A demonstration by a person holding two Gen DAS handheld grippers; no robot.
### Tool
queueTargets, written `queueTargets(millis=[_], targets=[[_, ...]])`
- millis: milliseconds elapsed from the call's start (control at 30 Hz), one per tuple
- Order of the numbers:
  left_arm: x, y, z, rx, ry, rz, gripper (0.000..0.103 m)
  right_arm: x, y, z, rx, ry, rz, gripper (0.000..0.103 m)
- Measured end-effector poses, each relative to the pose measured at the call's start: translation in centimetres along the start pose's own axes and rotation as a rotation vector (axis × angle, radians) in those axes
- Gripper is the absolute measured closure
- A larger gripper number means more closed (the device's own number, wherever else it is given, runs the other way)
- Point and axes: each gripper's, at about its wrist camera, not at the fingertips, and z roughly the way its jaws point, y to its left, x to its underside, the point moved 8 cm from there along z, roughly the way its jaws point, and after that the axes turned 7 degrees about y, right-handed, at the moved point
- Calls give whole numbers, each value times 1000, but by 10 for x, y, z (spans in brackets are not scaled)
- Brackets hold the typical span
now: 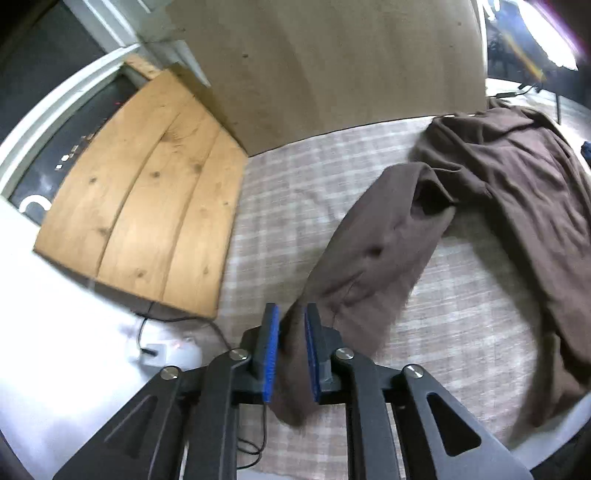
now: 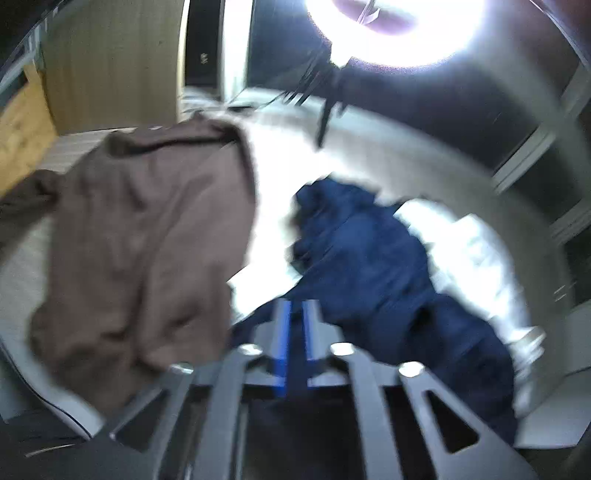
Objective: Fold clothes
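Observation:
A brown garment [image 1: 517,192] lies crumpled on the checked bed cover [image 1: 288,192] at the right of the left wrist view. One long brown part [image 1: 376,251] runs from it down to my left gripper [image 1: 291,310], whose blue pads [image 1: 271,343] are shut on that cloth. The right wrist view is blurred. There the brown garment [image 2: 147,229] fills the left side and a navy garment [image 2: 369,258] lies in a heap on the right. My right gripper [image 2: 295,304] has its blue pads close together, with navy cloth showing between them.
A wooden board [image 1: 147,192] borders the cover on the left, with a beige panel [image 1: 332,66] behind. A white plug block [image 1: 162,354] and black cable lie near the front left. A bright lamp [image 2: 395,22] glares at the top of the right wrist view.

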Motion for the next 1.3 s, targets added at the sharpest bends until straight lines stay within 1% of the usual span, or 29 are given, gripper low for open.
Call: queueTargets(millis=[33,67,100,167,200,267,333,400,433,467,500,533,567,600,700,800,900,933,967,1000,1033,1067,1100,1133,1233,1300], targets=[[6,-10,-3,52,-3,4,87,5,12,11,-35,17,-19,44],[13,-20,-7,105,-6,10,84,15,30,25,-61,35,-52,40],[22,-40,-10,178,2,32,79,29,45,36,-85,57,-82,40],[41,-79,-19,325,18,78,76,60,71,59,-127,120,-122,40],[56,-110,-23,417,40,123,76,75,83,73,-138,156,-133,40],[75,-155,-25,514,83,194,75,98,94,96,-140,209,-138,40],[94,-199,-28,606,132,269,75,113,96,117,-112,247,-129,40],[107,-227,-29,648,155,311,71,120,96,132,-78,251,-127,40],[109,-236,-28,661,169,318,71,120,97,133,-93,239,-128,44],[112,-245,-26,674,182,325,71,118,99,132,-131,222,-126,69],[111,-251,-24,680,186,331,72,116,102,129,-172,208,-120,87],[109,-257,-22,686,190,338,73,113,103,123,-194,193,-114,95],[108,-263,-21,693,193,344,85,110,101,117,-175,175,-121,95],[106,-258,-25,702,183,339,98,106,100,110,-159,154,-137,95],[98,-245,-37,728,155,324,98,89,81,72,-101,60,-138,95],[91,-231,-50,755,127,309,98,68,43,26,-19,-49,-90,95],[83,-217,-62,783,97,292,98,54,6,-8,81,-105,-61,95],[79,-204,-72,821,77,267,98,52,1,-13,97,-103,-64,93],[75,-193,-78,820,60,250,98,54,1,-12,92,-71,-75,88],[72,-181,-80,787,48,236,98,56,1,-7,87,-32,-91,85],[71,-171,-78,746,46,233,98,58,1,-2,107,-12,-96,75],[73,-166,-71,725,60,230,98,62,1,1,141,-8,-82,58],[74,-160,-65,705,75,228,98,66,0,4,150,-6,-64,54],[75,-155,-58,684,90,225,98,69,0,8,138,-6,-51,54],[88,-161,-48,657,120,244,98,80,0,21,103,1,14,54],[88,-164,-48,656,124,245,99,88,12,30,42,28,17,54]])
